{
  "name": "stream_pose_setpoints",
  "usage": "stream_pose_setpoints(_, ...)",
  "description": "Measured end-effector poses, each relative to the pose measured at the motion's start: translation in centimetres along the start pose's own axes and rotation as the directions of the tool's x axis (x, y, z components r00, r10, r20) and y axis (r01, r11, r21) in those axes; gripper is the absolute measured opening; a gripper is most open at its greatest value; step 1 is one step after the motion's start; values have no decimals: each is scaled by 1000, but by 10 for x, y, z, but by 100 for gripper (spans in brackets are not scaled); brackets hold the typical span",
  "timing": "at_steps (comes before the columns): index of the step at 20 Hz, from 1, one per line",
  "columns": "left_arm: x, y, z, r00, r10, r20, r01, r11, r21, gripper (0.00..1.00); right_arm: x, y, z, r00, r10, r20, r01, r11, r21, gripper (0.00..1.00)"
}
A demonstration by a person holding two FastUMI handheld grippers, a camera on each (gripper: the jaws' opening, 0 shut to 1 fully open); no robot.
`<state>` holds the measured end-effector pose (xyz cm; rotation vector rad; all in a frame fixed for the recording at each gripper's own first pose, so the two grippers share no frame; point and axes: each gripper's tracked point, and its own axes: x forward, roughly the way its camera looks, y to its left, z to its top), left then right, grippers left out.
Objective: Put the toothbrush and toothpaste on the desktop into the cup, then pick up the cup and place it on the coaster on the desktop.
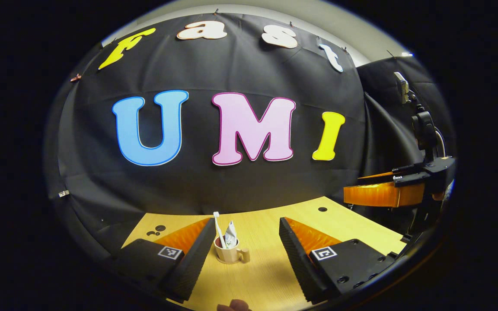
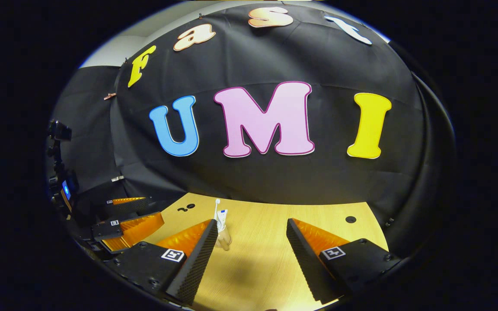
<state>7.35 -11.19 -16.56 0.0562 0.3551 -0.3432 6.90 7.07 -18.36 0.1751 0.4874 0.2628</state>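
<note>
One handle (image 1: pixel 245 255), left-view cup (image 1: pixel 228 252).

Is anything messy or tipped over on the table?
Nothing stands out. The cup stands upright on the table, with the toothbrush and toothpaste leaning inside it. Nothing is spilled. Whether a coaster lies under the cup cannot be told.

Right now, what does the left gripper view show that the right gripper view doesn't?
Left gripper view: the cup in full with its handle to the right, the right gripper at far right, and a bit of a hand at the bottom. Right gripper view: the left gripper at left, and the cup partly behind a finger. Both: toothbrush and toothpaste standing in the cup on the desktop.
</note>
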Motion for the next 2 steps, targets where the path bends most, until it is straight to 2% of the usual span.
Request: stream_pose_setpoints(2, -1, -1, 0, 1000, 1, -2, -1, 1000, -1, 93, -1, 1, -1, 1000, 1, -2, -1, 1000, -5, 98)
